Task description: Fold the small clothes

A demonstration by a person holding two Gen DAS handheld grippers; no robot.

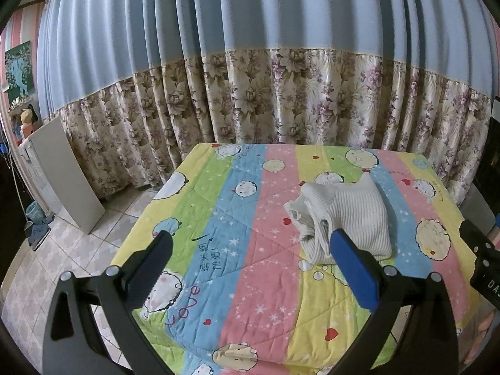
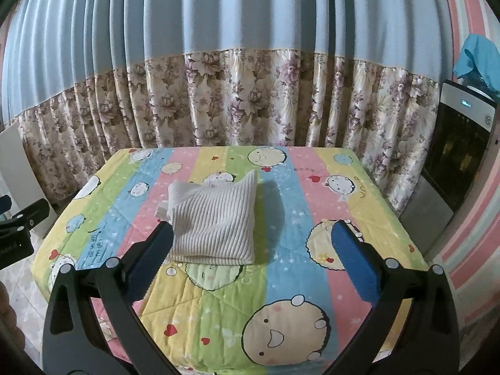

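A white ribbed knit garment lies folded into a thick bundle on the striped cartoon quilt. It also shows in the right wrist view. My left gripper is open and empty above the quilt, its right finger just in front of the bundle's near left corner. My right gripper is open and empty, held above the quilt near the bundle's front edge, with its left finger overlapping the bundle's near left corner. The right gripper's body shows at the right edge of the left wrist view.
The quilt covers a table in front of a blue and floral curtain. A white board leans at the left on a tiled floor. A dark-fronted appliance stands at the right.
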